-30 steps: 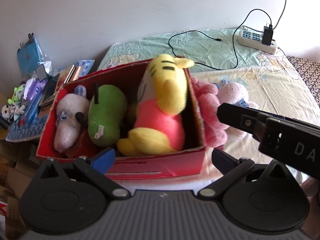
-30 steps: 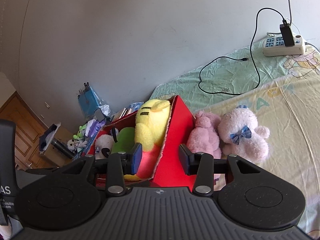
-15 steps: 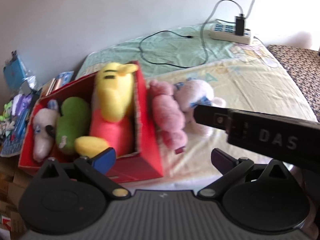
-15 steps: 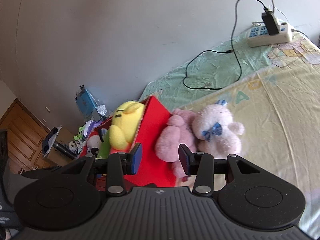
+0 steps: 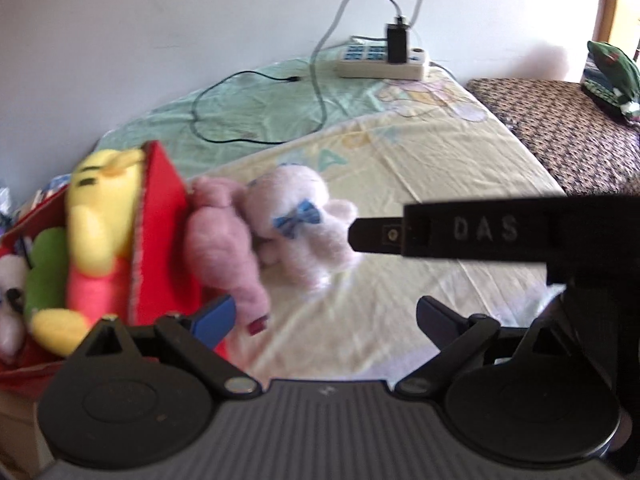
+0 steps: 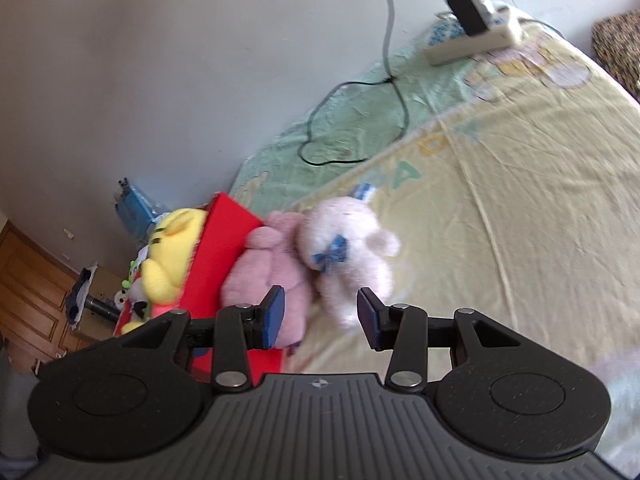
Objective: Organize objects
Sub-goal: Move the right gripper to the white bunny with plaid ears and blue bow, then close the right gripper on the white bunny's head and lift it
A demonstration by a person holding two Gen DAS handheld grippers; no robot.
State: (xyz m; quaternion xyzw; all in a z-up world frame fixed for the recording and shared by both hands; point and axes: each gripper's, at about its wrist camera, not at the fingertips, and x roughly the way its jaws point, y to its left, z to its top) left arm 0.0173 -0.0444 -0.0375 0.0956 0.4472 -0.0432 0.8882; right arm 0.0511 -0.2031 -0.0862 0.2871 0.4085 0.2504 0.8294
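At far left the red box (image 5: 160, 216) stands on the bed (image 5: 460, 168), already holding a yellow toy (image 5: 96, 216), a green toy (image 5: 44, 264) and a white one at the frame edge (only partly in view). Hard against the box's outer wall lies the pink plush (image 5: 224, 240), and touching its right side lies the pale plush (image 5: 296, 220) with a blue bow (image 5: 298, 220); both are outside the box and judged to be the items left to stow. The left gripper (image 5: 324, 316) stands wide open and empty, low over the sheet below the two toys. The right gripper (image 6: 320, 316) is likewise open and empty, its jaws roughly framing the lower end of the pale plush without visible contact. Handling assessment: both toys appear light, soft and compressible, not fragile and not slippery, the pile giving good friction. A grip across the pale plush's torso, below the bow, is judged soundest; limbs or ears would let it dangle and swing. Risk noted: the two toys touch, so a careless closure could catch the pink one as well. Further right the bed is bare apart from a black cable (image 5: 256, 120) and a power strip (image 5: 380, 62) near the wall, well apart from the work.
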